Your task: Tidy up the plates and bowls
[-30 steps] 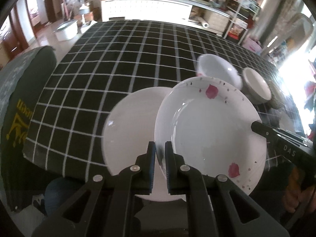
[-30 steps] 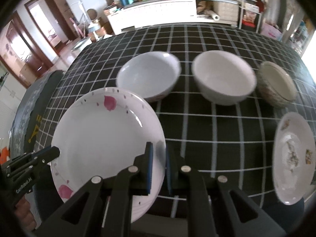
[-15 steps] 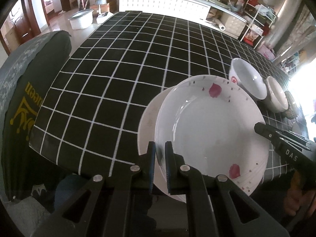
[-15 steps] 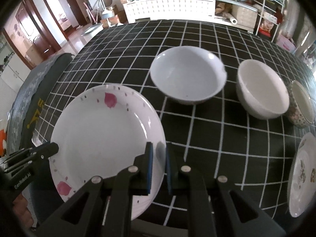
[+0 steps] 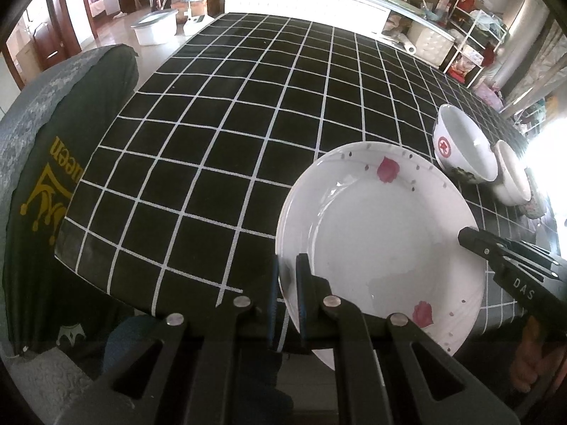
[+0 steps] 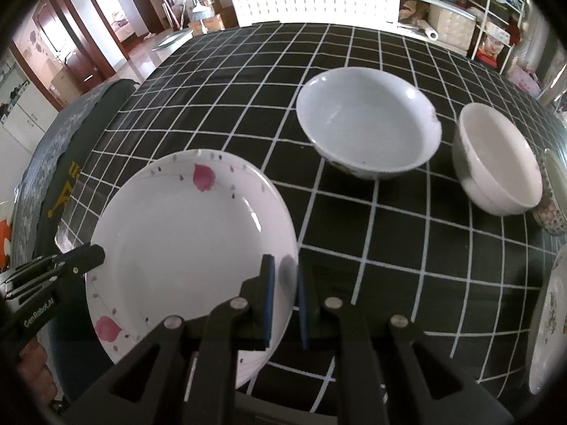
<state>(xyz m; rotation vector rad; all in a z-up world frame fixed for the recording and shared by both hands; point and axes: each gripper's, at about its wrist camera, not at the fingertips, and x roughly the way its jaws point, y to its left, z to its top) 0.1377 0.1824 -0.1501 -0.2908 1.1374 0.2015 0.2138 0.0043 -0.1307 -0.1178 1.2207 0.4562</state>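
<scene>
Bowls: large bowl (image 6: 368, 127) and white bowl (image 6: 498, 157) stand on the table (image 5: 226, 134), both holding nothing. Patterned bowl (image 6: 553, 205) and side plate (image 6: 547, 326) are cut off at the right edge. Plate (image 6: 187, 241), white with pink petals and grey specks, sits at the near table edge; left hand-held gripper (image 5: 285, 294) and right hand-held gripper (image 6: 285, 301) each clamp its rim.

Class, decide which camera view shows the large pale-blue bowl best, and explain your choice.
The right wrist view: the pale-blue bowl sits near the picture's centre, its whole rim and inside visible. The left wrist view shows it only small at the right edge, side-on, with a red emblem on its outer wall and little of the inside.
</scene>
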